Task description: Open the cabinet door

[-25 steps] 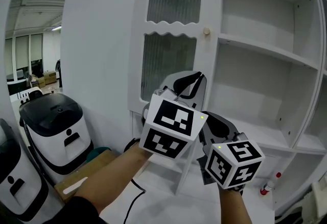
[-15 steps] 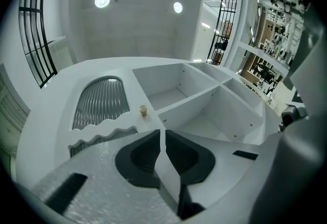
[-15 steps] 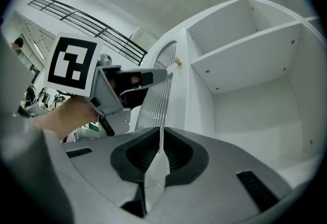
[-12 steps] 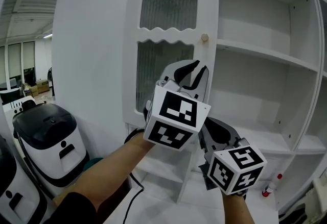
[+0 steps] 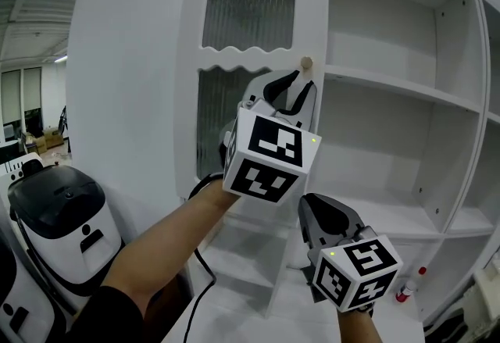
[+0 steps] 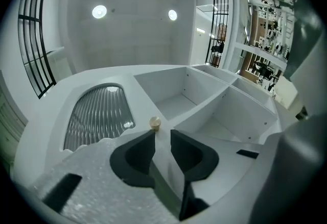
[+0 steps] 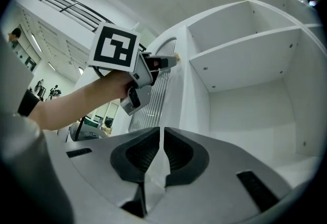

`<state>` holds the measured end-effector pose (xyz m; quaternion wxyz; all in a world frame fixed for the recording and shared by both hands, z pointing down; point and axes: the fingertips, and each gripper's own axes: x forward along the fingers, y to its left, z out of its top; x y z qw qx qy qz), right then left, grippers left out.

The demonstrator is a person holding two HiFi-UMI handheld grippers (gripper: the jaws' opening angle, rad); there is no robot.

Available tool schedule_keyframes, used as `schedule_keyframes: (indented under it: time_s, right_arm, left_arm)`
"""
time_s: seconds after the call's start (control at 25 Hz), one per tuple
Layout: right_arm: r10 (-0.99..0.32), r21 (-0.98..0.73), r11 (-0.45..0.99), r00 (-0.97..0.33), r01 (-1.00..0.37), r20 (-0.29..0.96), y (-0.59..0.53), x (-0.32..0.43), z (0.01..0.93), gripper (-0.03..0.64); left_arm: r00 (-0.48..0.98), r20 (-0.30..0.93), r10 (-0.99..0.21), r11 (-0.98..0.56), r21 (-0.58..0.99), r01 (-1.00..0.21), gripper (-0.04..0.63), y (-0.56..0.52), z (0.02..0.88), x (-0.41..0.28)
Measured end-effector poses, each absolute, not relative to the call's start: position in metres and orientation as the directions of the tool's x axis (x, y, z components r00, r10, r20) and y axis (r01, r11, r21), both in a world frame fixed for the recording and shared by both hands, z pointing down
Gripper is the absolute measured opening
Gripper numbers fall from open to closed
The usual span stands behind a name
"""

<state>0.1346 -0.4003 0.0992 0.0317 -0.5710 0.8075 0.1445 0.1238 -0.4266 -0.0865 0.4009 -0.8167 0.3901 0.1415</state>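
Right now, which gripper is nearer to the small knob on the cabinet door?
Left. The left gripper is open just below the knob, tips almost at it. The right gripper, shut, is lower and further right, away from it.

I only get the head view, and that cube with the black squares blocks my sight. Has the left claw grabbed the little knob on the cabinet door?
Observer: Not yet. In the left gripper view, the left gripper has its jaws apart. The knob sits just ahead of them, nearer the left-hand jaw, not between them.
Operator: And the other claw, lower down? I only see its cube.
Observer: The right gripper view shows the right gripper shut, with nothing between its jaws.
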Motion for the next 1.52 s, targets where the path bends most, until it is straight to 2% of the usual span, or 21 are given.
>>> schedule_keyframes:
  time_s: [0.56,1.28,1.52]
  right_arm:
    - [-0.929,0.192,0.281,-0.317,-0.94,-0.192,-0.408,0.145,0.118,0.021]
    - [-0.939,0.1,0.307,-0.318,-0.946,-0.127,-0.415,0.15,0.147,0.025]
    - [-0.926,0.06,0.353,-0.358,-0.934,-0.119,-0.413,0.146,0.154,0.029]
  left_arm:
    - [0.603,-0.627,-0.493,-0.322,-0.513,-0.796,0.091,-0.438,-0.114,0.13]
    - [0.616,-0.609,-0.5,-0.337,-0.518,-0.786,0.077,-0.424,-0.115,0.124]
    - [0.619,-0.602,-0.504,-0.349,-0.514,-0.784,0.077,-0.418,-0.113,0.12]
